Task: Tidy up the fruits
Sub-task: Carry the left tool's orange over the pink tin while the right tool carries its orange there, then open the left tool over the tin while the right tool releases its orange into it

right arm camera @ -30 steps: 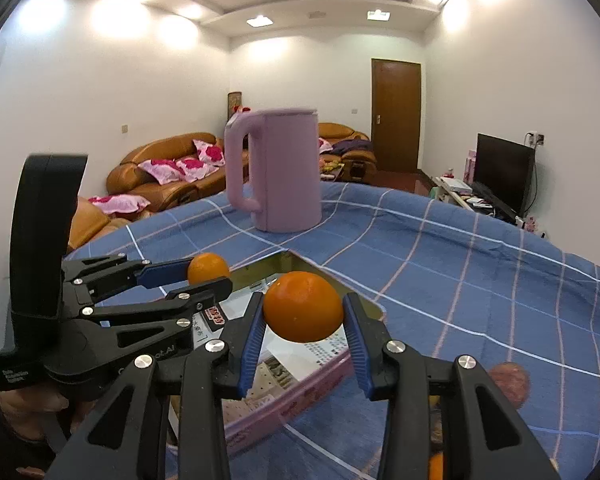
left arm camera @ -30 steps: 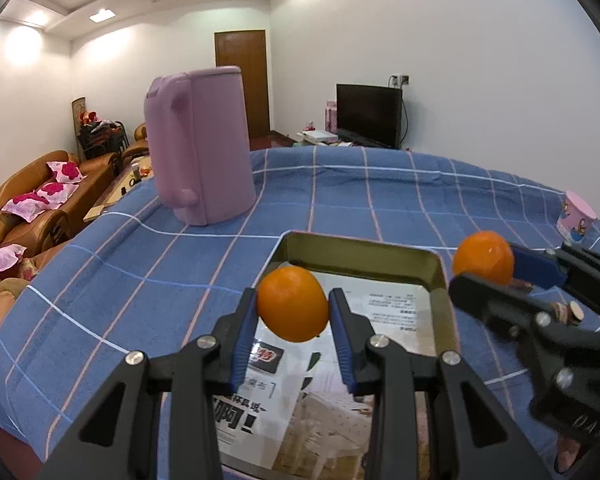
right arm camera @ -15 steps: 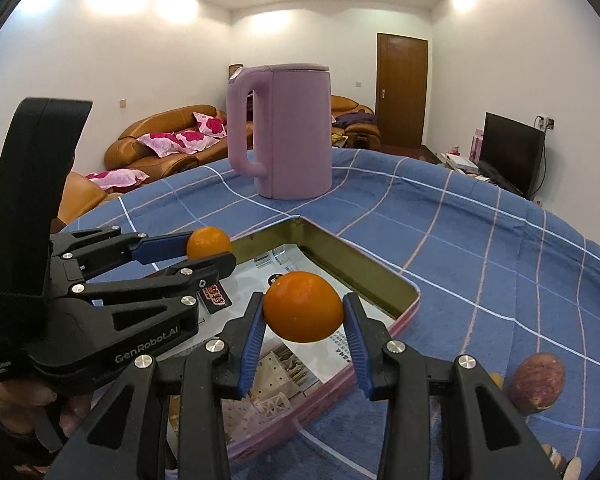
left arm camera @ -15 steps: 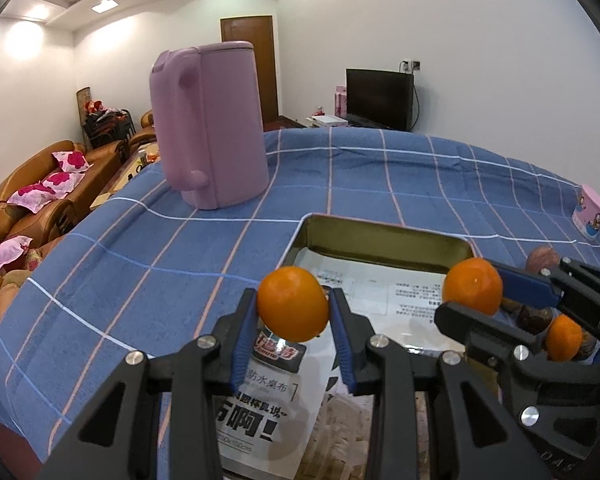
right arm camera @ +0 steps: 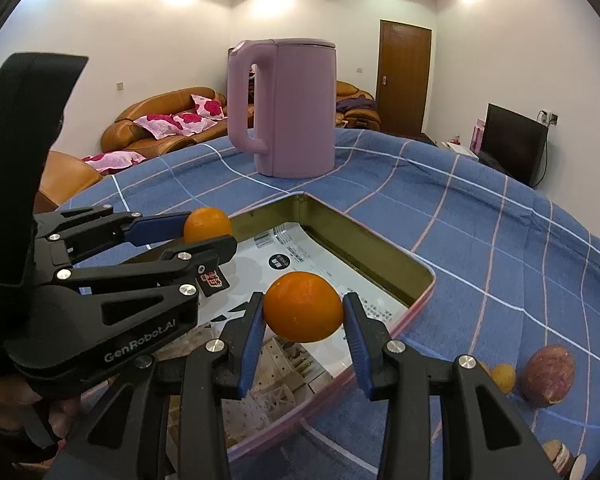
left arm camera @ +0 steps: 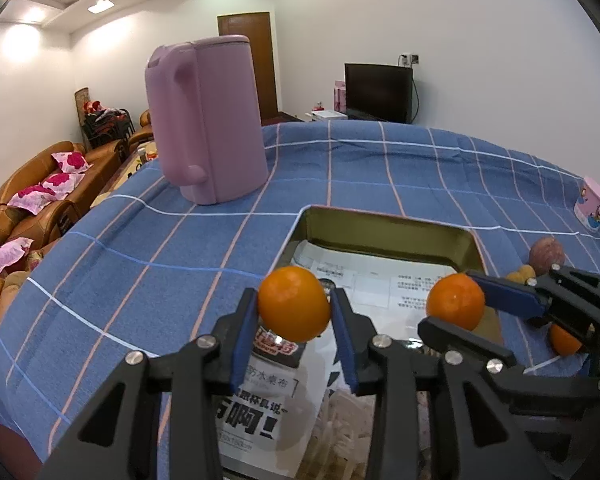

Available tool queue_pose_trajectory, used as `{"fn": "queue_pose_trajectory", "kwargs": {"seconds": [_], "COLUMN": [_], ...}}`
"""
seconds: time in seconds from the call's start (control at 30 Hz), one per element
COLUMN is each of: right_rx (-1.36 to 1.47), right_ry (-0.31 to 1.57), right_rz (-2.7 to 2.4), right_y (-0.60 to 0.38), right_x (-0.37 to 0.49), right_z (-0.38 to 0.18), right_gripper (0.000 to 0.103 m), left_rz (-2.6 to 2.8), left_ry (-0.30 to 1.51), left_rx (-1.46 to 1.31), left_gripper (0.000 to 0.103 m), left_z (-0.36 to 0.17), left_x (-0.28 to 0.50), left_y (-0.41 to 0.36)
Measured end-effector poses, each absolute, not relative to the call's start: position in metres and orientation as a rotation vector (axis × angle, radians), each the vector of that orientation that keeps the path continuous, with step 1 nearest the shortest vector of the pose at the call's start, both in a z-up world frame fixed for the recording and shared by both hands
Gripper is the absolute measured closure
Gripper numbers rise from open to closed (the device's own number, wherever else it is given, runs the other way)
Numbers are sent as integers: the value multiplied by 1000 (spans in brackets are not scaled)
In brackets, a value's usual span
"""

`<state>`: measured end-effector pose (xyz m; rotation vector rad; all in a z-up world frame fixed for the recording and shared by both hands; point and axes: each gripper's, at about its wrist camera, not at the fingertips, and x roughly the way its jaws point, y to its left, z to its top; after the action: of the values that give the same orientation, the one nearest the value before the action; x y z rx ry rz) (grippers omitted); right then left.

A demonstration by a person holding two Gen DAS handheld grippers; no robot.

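Item 1: my left gripper (left arm camera: 294, 322), blue pads clamped on an orange (left arm camera: 293, 309), held above the near left part of the tray (left arm camera: 384, 229).

Item 2: my right gripper (right arm camera: 303, 326), likewise closed on a second orange (right arm camera: 303, 307), held over the tray's right side, just inside its rim (right arm camera: 420, 304).

Item 3: the tray, a shallow metal tin with a pink outer edge, lined with printed paper (left arm camera: 260, 412), sitting on the blue checked tablecloth (left arm camera: 140, 264).

Item 4: loose fruit on the cloth to the right of the tray: a brownish-purple round fruit (right arm camera: 550, 374), a small yellow-orange one (right arm camera: 502, 378) touching or just beside it, and a third orange (left arm camera: 562, 340) partly hidden behind the right gripper.

Item 5: a lilac kettle (right arm camera: 282, 108), upright beyond the tray.

Item 6: a small pink cup (left arm camera: 592, 204), far right on the cloth.
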<state>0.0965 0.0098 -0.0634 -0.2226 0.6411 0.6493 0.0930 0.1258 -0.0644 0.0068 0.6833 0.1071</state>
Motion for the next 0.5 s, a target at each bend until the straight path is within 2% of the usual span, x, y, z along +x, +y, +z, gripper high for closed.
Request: {"fn": "queue_pose_trajectory", "kwargs": {"seconds": [0.23,0.33,0.4,0.5], "right_rx": [-218,-198,-193,-195], "right_ry": [652,641,633,598], "right_rz": [665,666,657,640], "right_y": [7,3,-2,-11], "right_x": [94,92,89,78], "right_z": [-63,-59,-57,-50], "right_gripper": [59,57,56,43], "left_rz": [109,112,106,89], "left_ry": [677,663,650,616], "left_rx": [-11,-20,-29,-31], "left_gripper": [62,51,38,30], "left_z": [-61,-56,-51,-42], "left_x": [86,81,76,67], "left_y": [126,126,125,117]}}
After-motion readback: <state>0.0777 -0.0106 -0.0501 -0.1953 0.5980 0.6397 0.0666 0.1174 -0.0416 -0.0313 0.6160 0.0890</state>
